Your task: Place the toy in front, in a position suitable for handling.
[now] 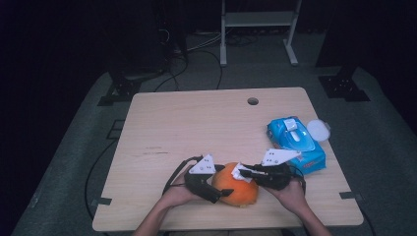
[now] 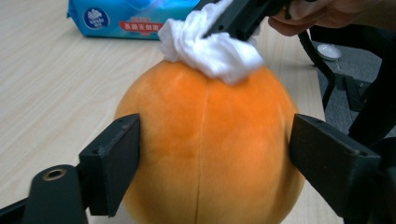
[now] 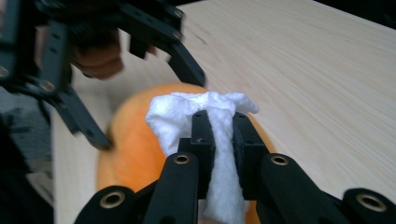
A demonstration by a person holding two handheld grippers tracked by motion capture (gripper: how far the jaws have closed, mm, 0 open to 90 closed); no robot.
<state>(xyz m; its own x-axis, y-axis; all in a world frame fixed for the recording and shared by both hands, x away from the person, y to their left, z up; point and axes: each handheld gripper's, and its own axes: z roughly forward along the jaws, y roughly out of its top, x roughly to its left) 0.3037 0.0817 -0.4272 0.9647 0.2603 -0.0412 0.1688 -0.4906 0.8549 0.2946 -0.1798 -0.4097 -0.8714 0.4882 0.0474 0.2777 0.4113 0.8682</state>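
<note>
the high view looks forward and down over the whole table (image 1: 162, 123). both gripper views sit close (from opposite sides), sharing the orange plush ball (image 2: 210, 149).

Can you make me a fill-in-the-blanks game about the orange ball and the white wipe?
1. The left hand-held gripper has the plush ball between its jaws; the ball's colour is ____.
2. The right hand-held gripper is shut on a ____ wipe.
3. The wipe rests on the ____ of the ball.
4. The blue wipes pack lies on the ____.

Missing words: orange; white; top; table
</note>
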